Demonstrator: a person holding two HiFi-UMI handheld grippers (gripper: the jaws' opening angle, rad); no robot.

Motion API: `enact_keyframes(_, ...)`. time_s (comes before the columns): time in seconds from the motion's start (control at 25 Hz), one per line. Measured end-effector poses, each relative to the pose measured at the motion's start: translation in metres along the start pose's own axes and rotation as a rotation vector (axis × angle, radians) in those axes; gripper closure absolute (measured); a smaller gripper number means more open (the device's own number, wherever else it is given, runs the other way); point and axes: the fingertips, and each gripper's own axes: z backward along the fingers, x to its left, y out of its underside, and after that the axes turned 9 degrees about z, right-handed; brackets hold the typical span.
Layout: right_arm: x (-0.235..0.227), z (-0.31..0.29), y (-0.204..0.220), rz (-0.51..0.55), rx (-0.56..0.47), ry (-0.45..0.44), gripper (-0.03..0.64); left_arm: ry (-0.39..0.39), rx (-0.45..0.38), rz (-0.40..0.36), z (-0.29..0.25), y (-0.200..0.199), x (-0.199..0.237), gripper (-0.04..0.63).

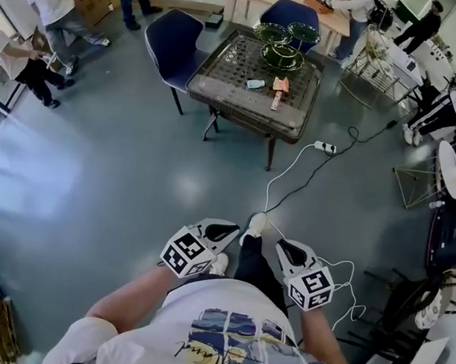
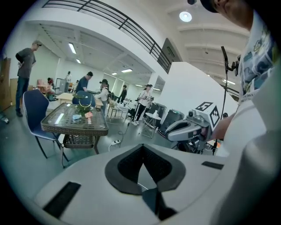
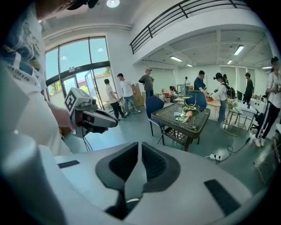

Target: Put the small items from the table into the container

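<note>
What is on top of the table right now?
On the table stands a cluster of green containers, with a small pale blue item and an orange-pink item lying beside them. Whether anything lies inside the containers cannot be made out from here.

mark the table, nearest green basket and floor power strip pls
table (image 1: 226, 70), head view, bare top, left side
green basket (image 1: 281, 67), head view, front rim
power strip (image 1: 325, 147), head view, its middle
</note>
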Motion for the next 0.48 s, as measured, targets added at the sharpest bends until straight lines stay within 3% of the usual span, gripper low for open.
enact_keyframes(0.2,-0.057,-0.065,-0.020,0.037,-0.017,-0.086,0.606,-0.082,-0.011,0.020,-0.032,-0.034,0.065,0.586)
enact_keyframes(0.48,-0.155,-0.126,-0.084,0.114,-0.057,-0.177,0.573,-0.156,0.035,-0.005,-0.102,-0.126,0.142,0.586)
